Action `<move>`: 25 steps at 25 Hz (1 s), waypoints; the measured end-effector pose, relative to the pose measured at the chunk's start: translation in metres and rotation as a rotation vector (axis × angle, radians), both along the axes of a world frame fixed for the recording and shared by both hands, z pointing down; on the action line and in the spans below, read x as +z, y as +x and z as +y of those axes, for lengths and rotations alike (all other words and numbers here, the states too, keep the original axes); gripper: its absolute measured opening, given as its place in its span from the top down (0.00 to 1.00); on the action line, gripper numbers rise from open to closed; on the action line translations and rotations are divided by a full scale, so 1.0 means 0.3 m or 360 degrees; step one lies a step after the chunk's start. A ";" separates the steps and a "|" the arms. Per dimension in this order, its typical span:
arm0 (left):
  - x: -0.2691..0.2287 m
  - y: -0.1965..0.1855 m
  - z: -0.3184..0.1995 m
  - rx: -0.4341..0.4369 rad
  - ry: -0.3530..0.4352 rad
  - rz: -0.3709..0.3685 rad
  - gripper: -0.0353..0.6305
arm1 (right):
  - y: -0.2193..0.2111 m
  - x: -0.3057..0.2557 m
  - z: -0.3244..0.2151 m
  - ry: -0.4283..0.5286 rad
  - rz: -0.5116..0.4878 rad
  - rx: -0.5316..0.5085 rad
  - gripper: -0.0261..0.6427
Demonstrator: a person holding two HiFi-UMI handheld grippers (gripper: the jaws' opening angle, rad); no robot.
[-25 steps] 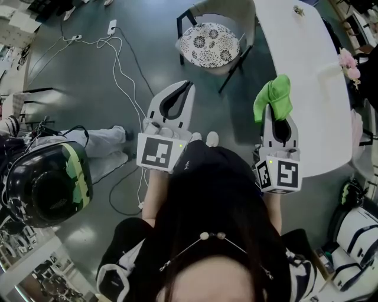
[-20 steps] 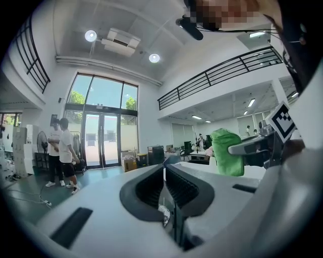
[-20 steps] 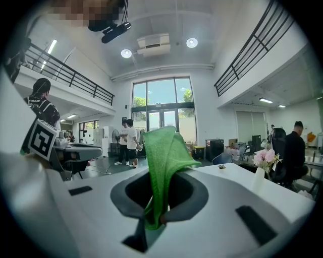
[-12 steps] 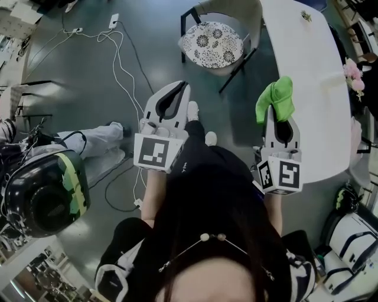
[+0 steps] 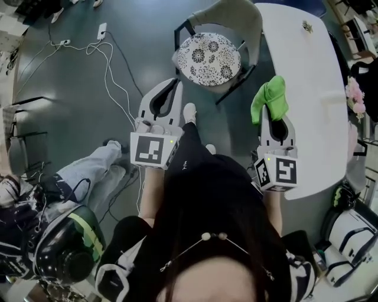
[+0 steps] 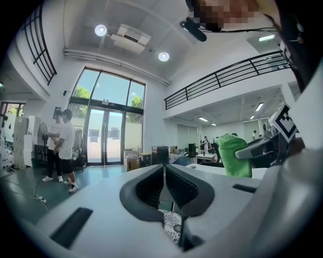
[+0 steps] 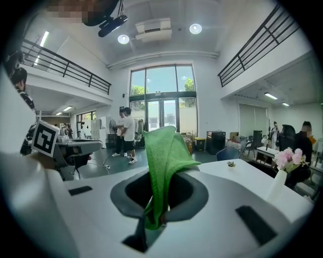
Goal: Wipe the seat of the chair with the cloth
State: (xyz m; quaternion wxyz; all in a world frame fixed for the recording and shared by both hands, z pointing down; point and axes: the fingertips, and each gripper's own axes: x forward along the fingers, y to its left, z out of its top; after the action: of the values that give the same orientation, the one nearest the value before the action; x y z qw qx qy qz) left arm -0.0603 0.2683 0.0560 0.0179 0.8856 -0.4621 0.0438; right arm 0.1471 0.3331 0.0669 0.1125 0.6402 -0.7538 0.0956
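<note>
- Grey-green floor (image 5: 71,118) fills the head view, seen from above past the person's dark hair.
- A long white table (image 5: 307,65) runs along the right side, from 1 o'clock to 4 o'clock.
- The chair (image 5: 233,17) stands at 12 o'clock, tucked against the table's left edge. It has a grey back, dark legs and a round seat (image 5: 209,59) in a black-and-white flower print. Nothing lies on the seat.
- A black rounded helmet-like device (image 5: 68,250) with a green stripe sits at 7 o'clock.
- Two people (image 6: 60,146) stand far off by tall glass doors, at 9 o'clock in the left gripper view.
- The left gripper (image 5: 175,83) points toward 12 o'clock, its tip just short of the seat's near edge. Its jaws are pressed together with nothing between them. Its cube carries a black-and-white square marker.
- The right gripper (image 5: 270,112) points toward 12 o'clock at the right, beside the table's edge. Its jaws are clamped on the cloth. Its cube shows a similar square marker; no words can be read on either.
- The cloth (image 7: 164,151), bright green and folded, stands up out of the right gripper's jaws. It is off to the right of the seat, at about 4 o'clock from it, and not touching it.
- White cables (image 5: 106,65) trail over the floor at 10 to 11 o'clock.
- Pink flowers (image 5: 354,94) sit near the table's far right edge at 2 o'clock.
</note>
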 end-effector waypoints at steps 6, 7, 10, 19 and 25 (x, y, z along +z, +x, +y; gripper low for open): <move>0.096 -0.071 -0.365 0.0054 -0.0049 -0.0069 0.92 | -0.112 0.053 -0.414 -0.0065 0.0063 -0.0058 0.89; 0.112 -0.078 -0.407 0.0051 -0.0066 -0.0069 0.92 | -0.124 0.059 -0.466 -0.0069 0.0078 -0.0077 0.89; 0.164 -0.060 -0.501 0.0044 -0.0122 -0.0085 0.92 | -0.105 0.077 -0.570 -0.0074 0.0140 -0.0129 0.89; 0.439 -0.101 -0.754 -0.0003 -0.0404 -0.0178 0.92 | 0.005 0.430 -0.830 -0.0613 -0.0017 -0.0214 0.89; 0.597 0.070 -0.661 -0.0041 -0.0502 -0.0168 0.92 | 0.070 0.696 -0.946 -0.0692 -0.0148 -0.0426 0.89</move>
State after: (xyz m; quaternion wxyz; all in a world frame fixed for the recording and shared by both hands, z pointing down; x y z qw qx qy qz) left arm -0.0392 0.0699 0.2352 0.1329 0.8623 -0.4611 0.1620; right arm 0.1681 0.0493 0.2756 0.2243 0.4906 -0.7979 0.2691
